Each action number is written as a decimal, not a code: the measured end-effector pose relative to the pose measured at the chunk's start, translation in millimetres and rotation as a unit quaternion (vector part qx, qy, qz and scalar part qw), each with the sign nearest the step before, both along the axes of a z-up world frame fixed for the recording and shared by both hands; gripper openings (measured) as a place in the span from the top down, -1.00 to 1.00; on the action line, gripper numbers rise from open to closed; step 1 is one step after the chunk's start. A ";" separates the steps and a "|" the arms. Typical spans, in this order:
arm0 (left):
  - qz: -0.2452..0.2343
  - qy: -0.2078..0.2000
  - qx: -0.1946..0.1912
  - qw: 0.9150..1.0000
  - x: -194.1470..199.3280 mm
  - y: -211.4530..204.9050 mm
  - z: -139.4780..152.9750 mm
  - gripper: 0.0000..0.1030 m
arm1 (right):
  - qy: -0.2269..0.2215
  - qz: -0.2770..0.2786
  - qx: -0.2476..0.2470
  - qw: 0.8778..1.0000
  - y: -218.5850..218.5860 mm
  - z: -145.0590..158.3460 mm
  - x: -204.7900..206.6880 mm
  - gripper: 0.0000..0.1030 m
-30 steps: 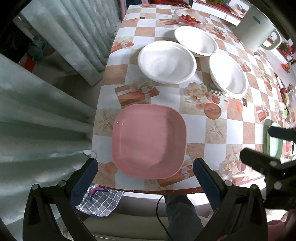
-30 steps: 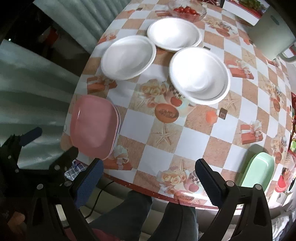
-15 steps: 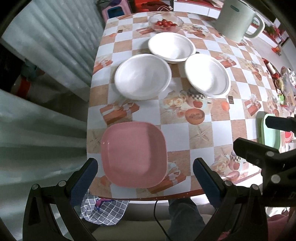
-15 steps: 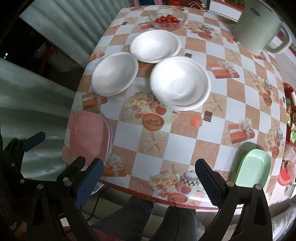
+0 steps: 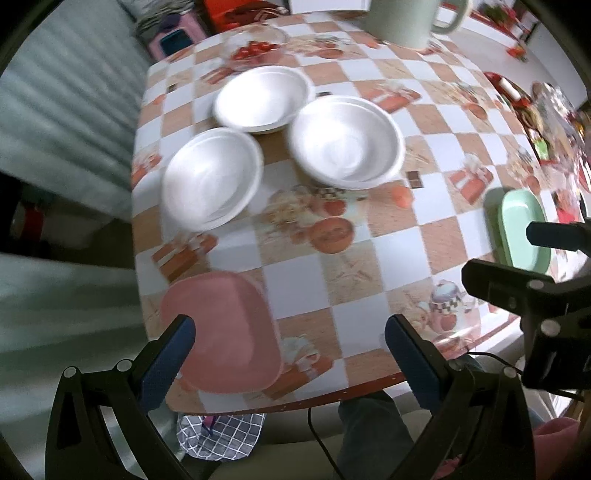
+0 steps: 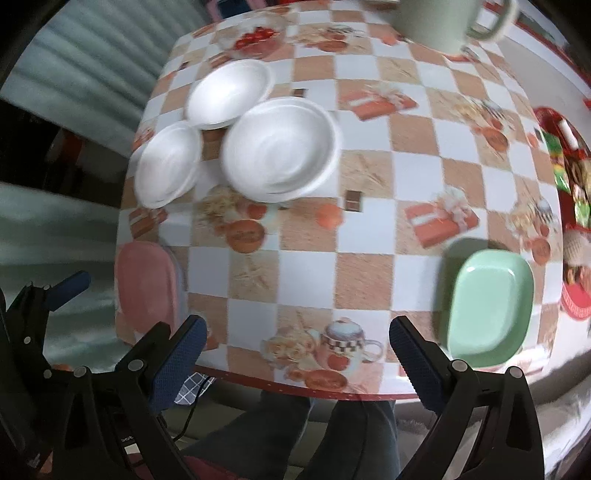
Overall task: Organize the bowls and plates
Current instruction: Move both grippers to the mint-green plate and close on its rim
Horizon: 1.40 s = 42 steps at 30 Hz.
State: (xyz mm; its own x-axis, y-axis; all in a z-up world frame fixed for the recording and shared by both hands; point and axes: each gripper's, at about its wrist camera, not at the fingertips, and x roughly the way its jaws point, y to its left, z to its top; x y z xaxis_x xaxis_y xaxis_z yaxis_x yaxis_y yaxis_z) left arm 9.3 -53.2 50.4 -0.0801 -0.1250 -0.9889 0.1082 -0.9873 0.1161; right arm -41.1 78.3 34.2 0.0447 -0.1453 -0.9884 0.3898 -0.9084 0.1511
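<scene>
Pink comes first at the left: the pink plate point(image 5: 221, 332) lies flat near the front-left corner of the worktop point(image 5: 303, 280), and the left gripper point(image 5: 290, 345) hangs above that near edge, jaws wide, nothing between them; further in sits the cluster of three white bowls, the left bowl point(image 5: 212, 181), the far bowl point(image 5: 264, 99) and the right bowl point(image 5: 347, 142), close together, rims nearly touching, not nested as far as the blur allows; behind them a small clear dish of tomatoes point(image 5: 253, 50) and a pale green jug point(image 5: 402, 20); out to the right the green plate point(image 6: 487, 308) rests alone by the front edge, well apart from the pink one; the right gripper point(image 6: 297, 345) hovers over the near edge beside it, spread wide and empty. By the look of things the sorting has barely begun: no stack is made, both plates are at opposite ends, the bowls are still single; gathering plates together and nesting the bowls all seems left to do.
</scene>
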 end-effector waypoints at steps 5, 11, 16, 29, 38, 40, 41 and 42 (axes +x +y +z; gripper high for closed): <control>-0.041 -0.008 0.004 0.999 -17.0 32.8 -7.7 -0.99 | -0.008 -0.039 0.003 0.999 33.6 -4.5 -13.3 -0.94; -0.090 -0.019 0.023 0.996 -42.0 77.6 -15.1 -0.99 | -0.016 -0.097 0.011 0.995 84.0 -10.7 -35.7 -0.94; -0.136 -0.030 0.033 0.990 -60.8 121.4 -26.9 -0.99 | -0.023 -0.151 0.034 0.988 139.5 -21.6 -52.3 -0.94; -0.126 -0.067 0.060 0.988 -92.4 190.0 -76.4 -0.99 | -0.040 -0.192 0.119 0.973 247.2 -56.8 -79.0 -0.94; -0.090 -0.081 0.057 0.991 -102.6 218.3 -111.3 -0.99 | -0.054 -0.147 0.118 0.981 261.3 -91.8 -93.5 -0.94; -0.084 -0.078 0.050 0.992 -103.8 224.0 -118.2 -0.99 | -0.056 -0.131 0.114 0.983 260.6 -99.0 -95.5 -0.94; -0.081 -0.078 0.045 0.993 -104.4 226.6 -122.4 -0.99 | -0.055 -0.125 0.115 0.984 260.4 -102.9 -97.6 -0.94; -0.077 -0.079 0.043 0.993 -104.9 227.9 -125.3 -0.99 | -0.056 -0.119 0.114 0.985 259.7 -107.0 -99.9 -0.94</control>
